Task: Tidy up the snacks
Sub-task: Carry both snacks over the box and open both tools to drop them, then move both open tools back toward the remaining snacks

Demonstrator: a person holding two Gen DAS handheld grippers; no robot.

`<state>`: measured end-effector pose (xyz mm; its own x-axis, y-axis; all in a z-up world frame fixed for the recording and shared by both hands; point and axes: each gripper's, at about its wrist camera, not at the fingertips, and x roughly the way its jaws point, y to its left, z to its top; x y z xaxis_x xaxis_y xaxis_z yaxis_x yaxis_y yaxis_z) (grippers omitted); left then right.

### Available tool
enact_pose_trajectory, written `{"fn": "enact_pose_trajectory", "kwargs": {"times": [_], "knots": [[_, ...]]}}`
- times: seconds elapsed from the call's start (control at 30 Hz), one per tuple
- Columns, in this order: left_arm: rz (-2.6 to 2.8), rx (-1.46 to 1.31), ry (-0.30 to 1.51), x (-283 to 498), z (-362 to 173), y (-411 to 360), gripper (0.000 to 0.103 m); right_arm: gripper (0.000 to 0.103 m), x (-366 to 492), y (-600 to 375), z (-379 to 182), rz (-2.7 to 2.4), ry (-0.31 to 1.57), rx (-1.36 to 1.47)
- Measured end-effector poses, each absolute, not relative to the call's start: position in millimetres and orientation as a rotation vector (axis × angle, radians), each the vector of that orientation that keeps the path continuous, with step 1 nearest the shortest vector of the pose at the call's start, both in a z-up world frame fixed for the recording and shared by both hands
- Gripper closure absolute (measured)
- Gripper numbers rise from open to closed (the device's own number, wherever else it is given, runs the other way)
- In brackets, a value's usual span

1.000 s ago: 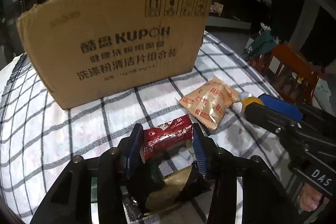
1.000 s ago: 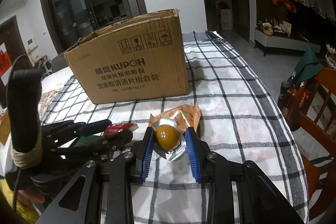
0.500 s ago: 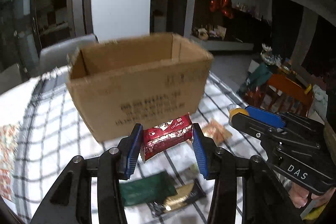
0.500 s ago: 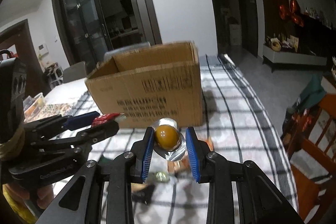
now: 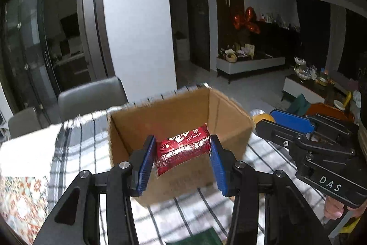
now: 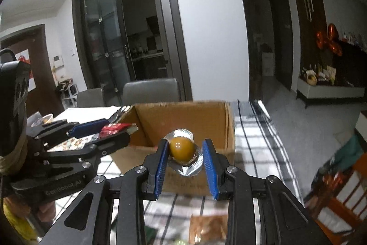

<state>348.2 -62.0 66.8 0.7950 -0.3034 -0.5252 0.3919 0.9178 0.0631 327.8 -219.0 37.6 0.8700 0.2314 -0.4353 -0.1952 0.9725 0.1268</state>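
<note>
The left tongs (image 5: 182, 161) pinched a red packet (image 5: 182, 149) and the right tongs (image 6: 185, 161) pinched a foil-cupped yolk (image 6: 182, 148), both held in the air short of the open box (image 5: 183, 111) on the checked tabletop (image 5: 75, 144). This looked like the carry step of packing snacks, and the next move would call for bringing each pair of tongs over the box's near rim and spreading them so the snacks fall inside. Compared with a second before, both snacks had been lifted off the tabletop, and the box's interior now showed, where only its printed front had faced the cameras.
</note>
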Motion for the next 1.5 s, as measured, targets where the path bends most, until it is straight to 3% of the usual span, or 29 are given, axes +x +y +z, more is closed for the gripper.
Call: {"fn": "enact_pose_trajectory", "kwargs": {"times": [0.3,0.37,0.4,0.43,1.03,1.5], "knots": [[-0.349,0.188,0.527,395.0,74.0,-63.8,0.055,0.071,372.2,-218.0,46.6,0.224,0.465,0.074],[-0.303,0.194,0.527,404.3,72.1,-62.6,0.036,0.064,381.0,-218.8,47.1,0.206,0.477,0.081],[-0.275,0.188,0.525,406.4,71.2,-59.8,0.026,0.053,383.9,-220.4,46.1,0.192,0.486,0.087],[-0.268,0.179,0.525,405.5,70.5,-57.4,0.025,0.051,384.2,-222.2,44.5,0.175,0.488,0.097],[-0.28,0.229,0.482,295.6,58.0,-52.3,0.022,0.052,294.3,-219.0,32.9,0.211,0.456,0.067],[-0.267,0.26,0.548,247.9,13.0,-50.5,0.022,0.052,255.7,-211.8,-22.1,0.272,0.596,0.085]]}}
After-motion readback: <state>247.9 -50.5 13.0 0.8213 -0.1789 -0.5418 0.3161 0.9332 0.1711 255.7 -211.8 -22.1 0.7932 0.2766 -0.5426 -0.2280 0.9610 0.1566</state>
